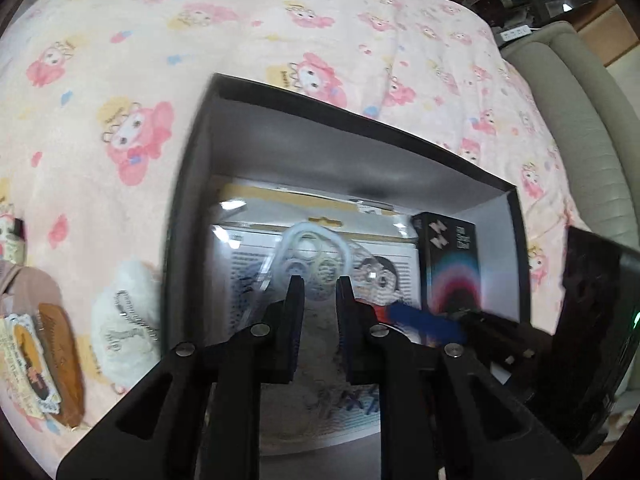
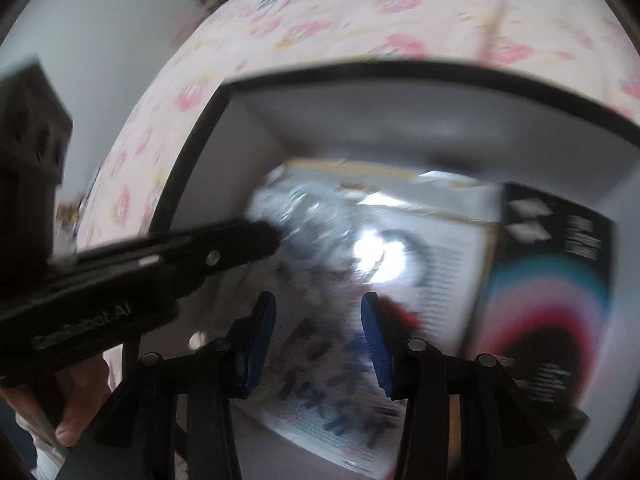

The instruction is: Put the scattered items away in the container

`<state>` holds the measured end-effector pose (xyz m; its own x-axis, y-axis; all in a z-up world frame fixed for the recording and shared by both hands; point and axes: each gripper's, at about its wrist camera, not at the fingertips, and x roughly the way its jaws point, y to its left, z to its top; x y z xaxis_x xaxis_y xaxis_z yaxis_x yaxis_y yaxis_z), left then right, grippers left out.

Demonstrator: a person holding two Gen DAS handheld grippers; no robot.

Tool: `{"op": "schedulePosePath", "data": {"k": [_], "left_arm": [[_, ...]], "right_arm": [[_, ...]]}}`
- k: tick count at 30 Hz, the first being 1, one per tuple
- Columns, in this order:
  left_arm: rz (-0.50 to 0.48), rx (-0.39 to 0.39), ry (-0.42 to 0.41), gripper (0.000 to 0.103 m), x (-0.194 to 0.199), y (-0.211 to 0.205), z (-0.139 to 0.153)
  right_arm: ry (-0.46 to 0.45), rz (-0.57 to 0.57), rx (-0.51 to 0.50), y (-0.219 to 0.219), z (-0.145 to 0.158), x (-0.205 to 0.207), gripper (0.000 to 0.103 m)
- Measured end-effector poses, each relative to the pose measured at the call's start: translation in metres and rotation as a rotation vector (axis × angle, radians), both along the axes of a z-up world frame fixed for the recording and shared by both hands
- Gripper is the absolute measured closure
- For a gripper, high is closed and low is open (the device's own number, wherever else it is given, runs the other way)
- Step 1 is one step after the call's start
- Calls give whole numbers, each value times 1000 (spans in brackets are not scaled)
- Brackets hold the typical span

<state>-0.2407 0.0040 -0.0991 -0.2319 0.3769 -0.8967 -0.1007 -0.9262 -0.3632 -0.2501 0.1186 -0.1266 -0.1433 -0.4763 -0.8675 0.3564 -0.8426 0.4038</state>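
Observation:
A black open box (image 1: 192, 184) (image 2: 188, 152) lies on a pink cartoon-print bedspread (image 1: 120, 60). In it lie a printed card packet (image 1: 396, 276) (image 2: 448, 280), a small black carton with rainbow arcs (image 1: 448, 264) (image 2: 552, 280) and a clear bag of white rings (image 1: 312, 252) (image 2: 304, 220). My left gripper (image 1: 320, 284) (image 2: 274, 236) points down into the box with its jaws a narrow gap apart and the bag right at their tips; I see no pad pressing on it. My right gripper (image 2: 320, 340) hovers open over the card packet, nothing between its blue pads (image 2: 376, 344).
On the bedspread left of the box lie a white fluffy item (image 1: 124, 320), a brown wooden comb (image 1: 60, 360) and a carded trinket (image 1: 24, 360). A beige padded edge (image 1: 580, 120) borders the bed at the right. A person's hand (image 2: 76, 412) holds the left gripper.

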Motion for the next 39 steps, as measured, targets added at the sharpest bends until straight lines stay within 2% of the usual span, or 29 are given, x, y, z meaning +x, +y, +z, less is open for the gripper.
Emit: {"op": "schedulePosePath", "data": {"k": [4,6,8,10,13,17,20,24,29,32,35,39], "left_arm": [[-94,82,-26,89,1,19,-5],[-142,114,-47,89,3,31,-9],[-163,119,-84,89,4,42,-18],[-147,79,-96,90,4,45,-23],[-75,-3,-112,90,3,35,-31],[-8,-87,-91,90,2,19,-19],[-9,-37,-58,89,-5,14,-5],[13,-80,31,89,-24,15,8],[14,-255,30,89,-52,20,-6],[1,-324,21,89,-50,23,-7],[1,-286,-22,88,-40,18,-9],[-15,-264,-13,88,-34,17,-7]], "right_arm": [[183,-167,173,40,23,1,62],[218,-206,212,51,25,2,62],[202,-217,194,56,24,0,62],[160,-215,152,56,21,-2,64],[145,-202,146,56,17,-7,64],[139,-194,181,48,9,-8,64],[146,-191,215,45,5,-11,64],[156,-182,237,43,2,-13,64],[153,-163,263,41,-2,-16,64],[137,-156,259,42,-3,-17,64],[123,-137,241,43,-1,-15,64],[113,-124,232,43,-1,-11,64]]}}
